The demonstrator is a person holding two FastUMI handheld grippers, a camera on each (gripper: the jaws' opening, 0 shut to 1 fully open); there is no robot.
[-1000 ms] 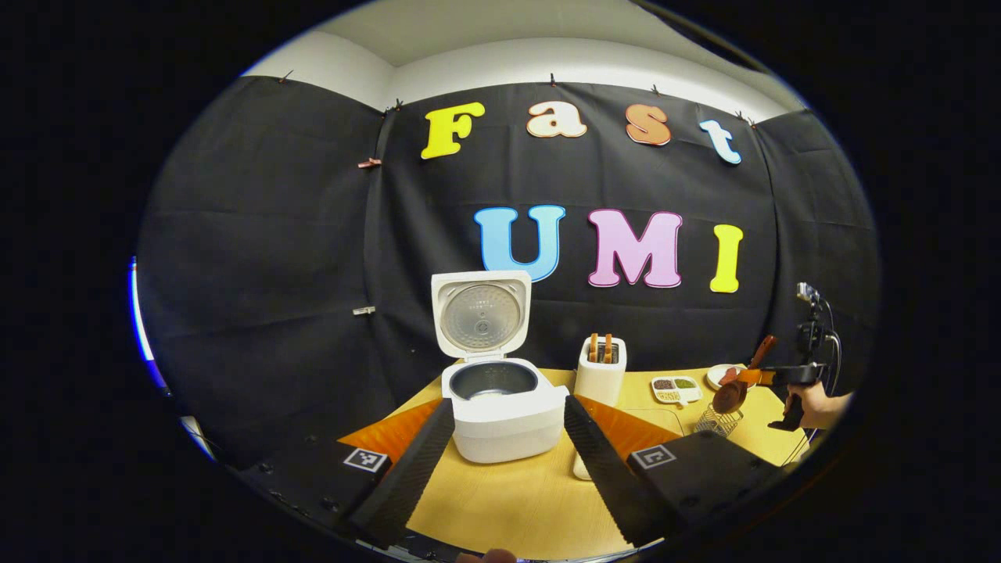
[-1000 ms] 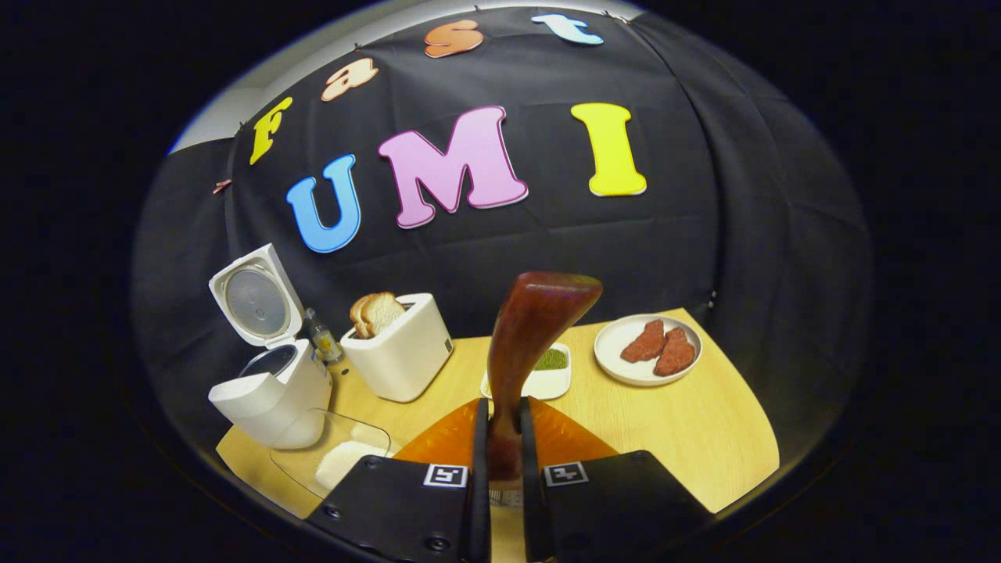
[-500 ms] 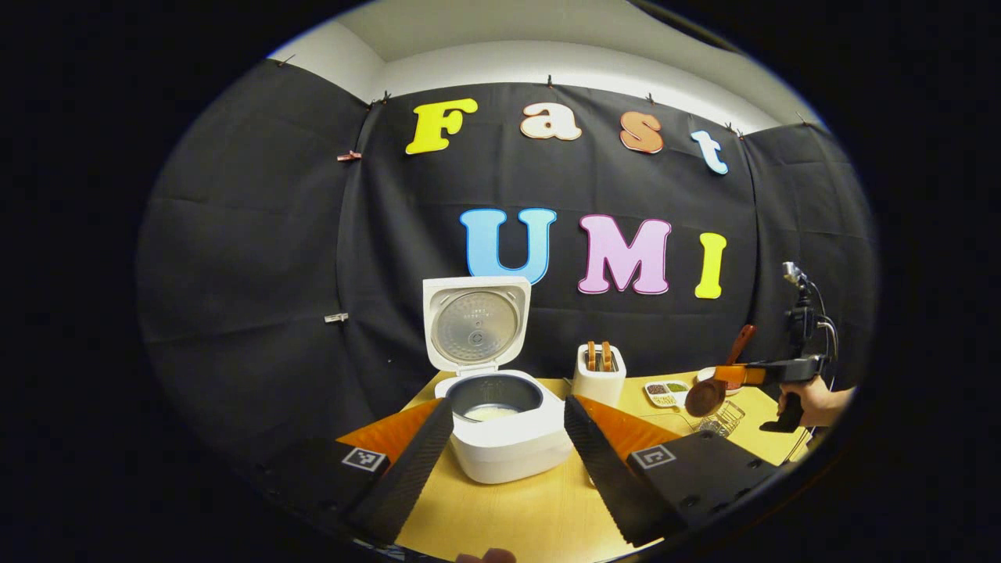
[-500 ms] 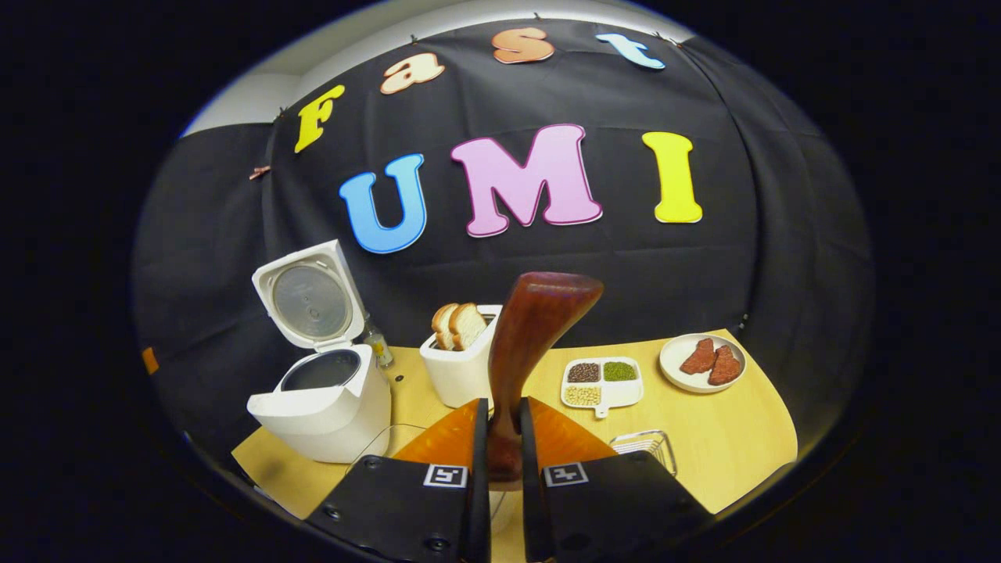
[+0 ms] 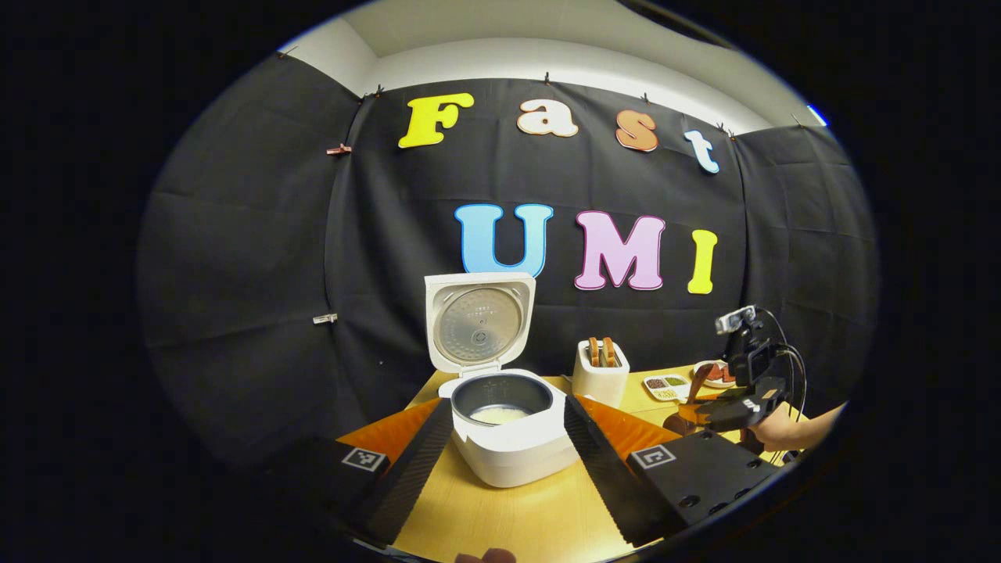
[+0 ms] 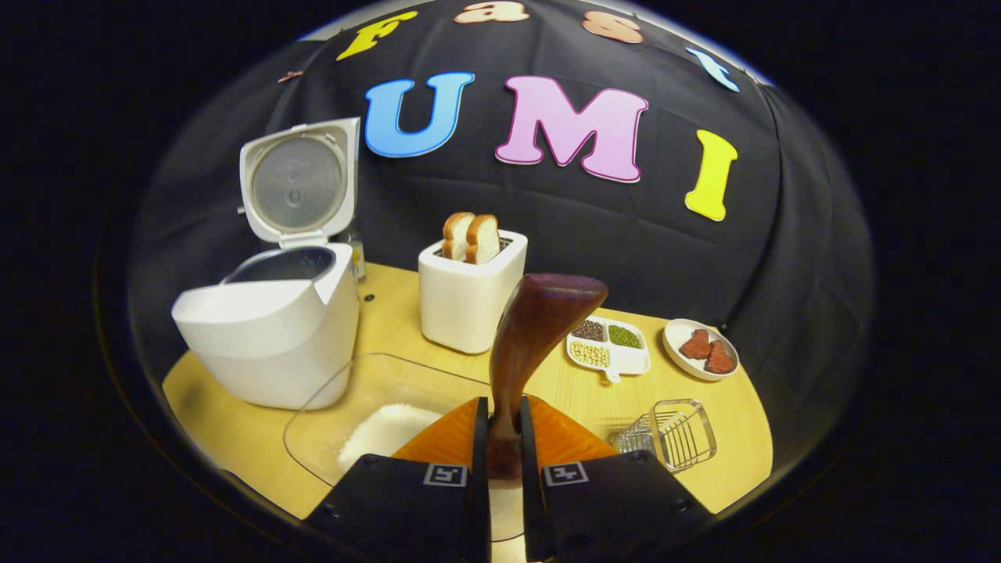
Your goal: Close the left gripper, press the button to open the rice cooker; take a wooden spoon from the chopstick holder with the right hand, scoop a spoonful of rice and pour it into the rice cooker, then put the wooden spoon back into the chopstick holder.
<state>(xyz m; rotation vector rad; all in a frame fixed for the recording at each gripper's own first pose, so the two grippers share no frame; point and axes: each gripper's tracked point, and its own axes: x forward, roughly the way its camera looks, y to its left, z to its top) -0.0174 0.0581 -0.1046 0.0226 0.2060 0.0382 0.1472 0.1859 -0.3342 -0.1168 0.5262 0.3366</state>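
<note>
The white rice cooker stands with its lid up, and pale rice lies in its pot. My left gripper is open wide in front of it, one finger on each side of the cooker, touching nothing. My right gripper is shut on the brown wooden spoon, which stands up between its fingers. It hangs over a clear glass dish of white rice. The wire chopstick holder lies to its right. In the left gripper view a hand holds the right gripper, low at the table's right.
A white toaster with two bread slices stands mid-table, right of the cooker. A divided dish of beans and a plate of red pieces sit farther right. The wooden table ends close behind the holder.
My right gripper has come down with the spoon and tipped toward the glass dish of rice. My left gripper stays open and has drifted only slightly.
</note>
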